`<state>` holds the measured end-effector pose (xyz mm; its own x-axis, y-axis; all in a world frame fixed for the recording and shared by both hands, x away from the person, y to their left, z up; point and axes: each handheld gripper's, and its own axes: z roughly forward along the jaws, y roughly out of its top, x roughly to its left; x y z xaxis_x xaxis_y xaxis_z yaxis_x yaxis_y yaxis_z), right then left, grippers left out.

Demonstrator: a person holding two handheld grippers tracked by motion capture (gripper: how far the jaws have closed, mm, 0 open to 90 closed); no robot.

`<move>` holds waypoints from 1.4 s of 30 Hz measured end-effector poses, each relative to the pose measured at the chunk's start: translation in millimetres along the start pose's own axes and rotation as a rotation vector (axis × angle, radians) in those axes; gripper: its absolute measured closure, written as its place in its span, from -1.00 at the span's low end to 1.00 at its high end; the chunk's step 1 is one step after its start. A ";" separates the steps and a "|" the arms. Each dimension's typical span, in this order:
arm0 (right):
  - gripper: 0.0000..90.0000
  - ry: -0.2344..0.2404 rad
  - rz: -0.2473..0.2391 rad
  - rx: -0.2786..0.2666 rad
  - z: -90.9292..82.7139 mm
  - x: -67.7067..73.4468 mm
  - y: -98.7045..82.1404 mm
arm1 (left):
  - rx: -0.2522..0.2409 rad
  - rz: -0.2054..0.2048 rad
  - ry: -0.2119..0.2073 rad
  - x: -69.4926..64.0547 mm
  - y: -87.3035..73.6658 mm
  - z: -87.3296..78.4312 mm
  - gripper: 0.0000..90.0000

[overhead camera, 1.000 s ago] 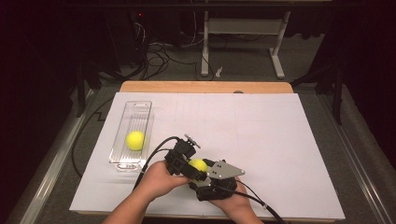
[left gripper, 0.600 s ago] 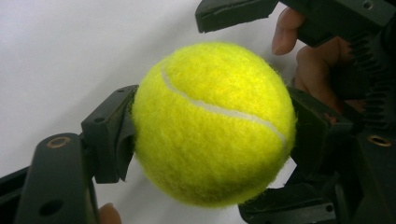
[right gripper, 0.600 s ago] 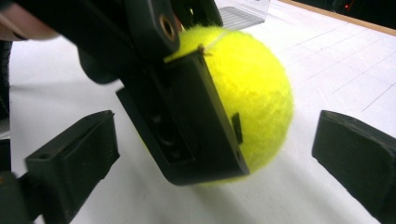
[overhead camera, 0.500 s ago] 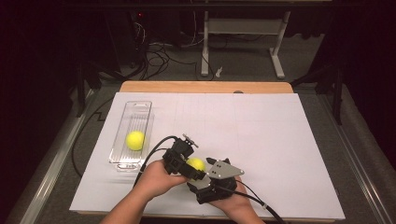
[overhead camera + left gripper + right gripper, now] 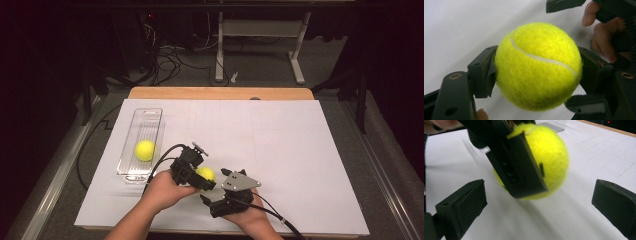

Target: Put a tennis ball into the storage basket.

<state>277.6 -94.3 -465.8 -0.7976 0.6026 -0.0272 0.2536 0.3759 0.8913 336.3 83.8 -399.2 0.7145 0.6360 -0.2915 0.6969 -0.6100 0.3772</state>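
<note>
Ball (image 5: 537,66), light, fuzzy and springy, sits clamped across its middle in the left gripper (image 5: 199,176), the right gripper (image 5: 214,205) gaping empty at its 5 o'clock.

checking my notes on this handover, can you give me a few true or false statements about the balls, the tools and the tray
1. The left tool is shut on a tennis ball. True.
2. The right tool also clamps that ball. False: its jaws stand open, apart from the ball.
3. A second ball lies in the clear tray. True.
4. The tray sits at the table's right edge. False: it sits on the left side.
5. The held ball is red. False: it is yellow-green.
</note>
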 end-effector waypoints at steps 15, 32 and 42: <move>-0.99 -0.096 0.008 -0.001 -33.1 -30.7 -2.7 | 0.019 -0.011 0.014 5.5 -5.0 0.8 -0.40; -0.99 -0.206 0.064 -0.014 -75.5 -66.1 -20.2 | 0.028 -0.038 0.026 13.8 -13.0 -2.5 -0.40; -0.99 -0.269 0.094 -0.028 -101.5 -84.3 -34.7 | 0.040 -0.050 0.031 16.4 -17.2 -6.8 -0.40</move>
<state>280.5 -229.6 -448.5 -0.5965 0.8004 -0.0598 0.3010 0.2922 0.9077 335.6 108.0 -404.5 0.6772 0.6798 -0.2817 0.7338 -0.5955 0.3269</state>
